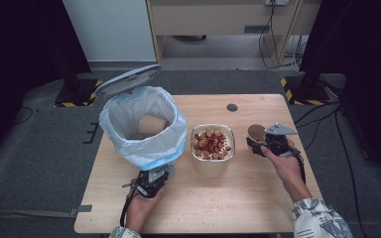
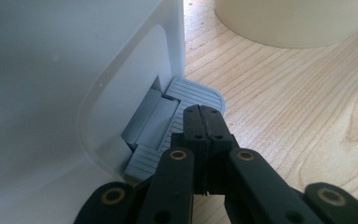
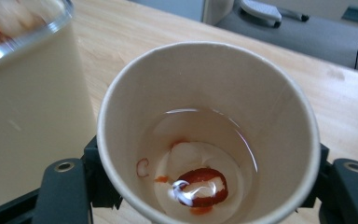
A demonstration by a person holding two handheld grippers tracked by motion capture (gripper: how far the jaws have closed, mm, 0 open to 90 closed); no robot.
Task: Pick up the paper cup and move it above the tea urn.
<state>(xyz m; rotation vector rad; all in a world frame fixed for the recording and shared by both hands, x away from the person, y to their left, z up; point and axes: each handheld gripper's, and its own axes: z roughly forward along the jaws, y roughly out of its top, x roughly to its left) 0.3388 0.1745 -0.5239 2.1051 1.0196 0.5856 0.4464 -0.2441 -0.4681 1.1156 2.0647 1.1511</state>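
Observation:
A pedal bin (image 1: pixel 144 124) lined with a white bag stands at the table's left, its grey lid (image 1: pixel 127 80) raised. A paper cup (image 1: pixel 152 125) lies inside it. My left gripper (image 1: pixel 151 182) sits at the bin's foot, jaws shut with nothing between them, tips (image 2: pixel 204 114) resting on the grey ribbed pedal (image 2: pixel 193 91). My right gripper (image 1: pixel 264 144) is shut on a second paper cup (image 1: pixel 256 132), held upright just right of the bowl. In the right gripper view this cup (image 3: pixel 205 93) holds a little liquid and a red-and-white piece of food (image 3: pixel 201 185), with the gripper (image 3: pixel 207 186) clamping its sides.
A glass bowl (image 1: pixel 230 136) of red and pale food pieces stands mid-table between the bin and the held cup; its side (image 3: pixel 28 107) is close to the cup. The bin wall (image 2: pixel 65 70) rises left of the pedal. Bare wood lies toward the front edge.

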